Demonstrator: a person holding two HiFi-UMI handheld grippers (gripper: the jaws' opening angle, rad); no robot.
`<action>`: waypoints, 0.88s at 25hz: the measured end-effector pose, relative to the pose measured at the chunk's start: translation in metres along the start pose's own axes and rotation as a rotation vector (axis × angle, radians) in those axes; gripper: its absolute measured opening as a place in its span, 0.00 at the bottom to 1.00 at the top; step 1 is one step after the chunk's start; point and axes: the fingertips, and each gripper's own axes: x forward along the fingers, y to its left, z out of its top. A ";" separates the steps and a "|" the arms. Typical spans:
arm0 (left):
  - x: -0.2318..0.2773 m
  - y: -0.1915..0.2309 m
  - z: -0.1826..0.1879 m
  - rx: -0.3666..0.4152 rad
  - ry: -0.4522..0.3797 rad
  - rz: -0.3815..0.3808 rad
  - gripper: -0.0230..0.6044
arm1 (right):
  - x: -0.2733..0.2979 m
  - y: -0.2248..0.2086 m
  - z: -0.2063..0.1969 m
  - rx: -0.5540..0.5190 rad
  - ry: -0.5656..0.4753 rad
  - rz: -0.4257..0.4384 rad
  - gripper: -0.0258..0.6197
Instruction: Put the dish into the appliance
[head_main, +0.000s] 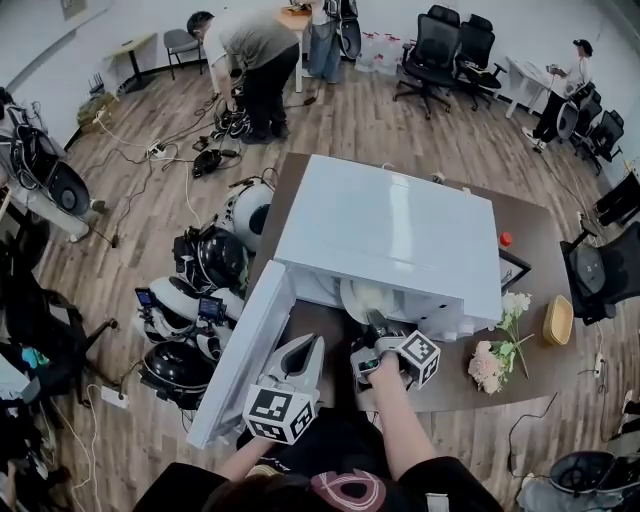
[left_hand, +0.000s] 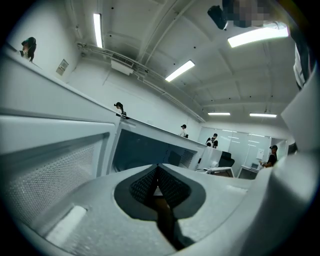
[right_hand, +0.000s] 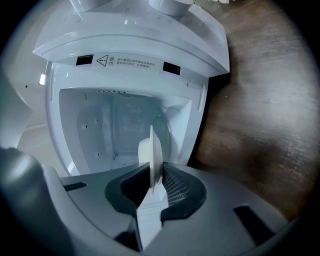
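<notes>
Brown tabletop (head_main: 540, 225) on wood-plank floor (head_main: 400, 130) bears the white appliance (head_main: 390, 230); right gripper (right_hand: 154, 187) clamps the dish (right_hand: 151, 150), left gripper (left_hand: 158, 175) closed empty.

Dish (head_main: 362, 298): far part was hidden under the appliance (head_main: 390, 228) roof from above. Distant people (left_hand: 214, 141): were too small to describe.

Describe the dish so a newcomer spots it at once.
Find the big white appliance on the brown table, its door swung open. At the mouth of its cavity, the dish is the pale round plate pinched by its rim in the right gripper; the yellowish bowl lies loose by the flowers.
</notes>
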 end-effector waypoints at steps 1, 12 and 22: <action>0.001 0.002 0.001 0.002 -0.001 0.003 0.05 | 0.002 0.001 0.001 -0.016 -0.004 -0.003 0.14; 0.006 0.012 0.004 -0.001 0.004 0.027 0.05 | 0.018 -0.007 0.005 -0.155 -0.016 -0.084 0.13; 0.013 0.013 0.003 0.004 0.016 0.036 0.05 | 0.035 -0.001 0.012 -0.205 -0.019 -0.105 0.22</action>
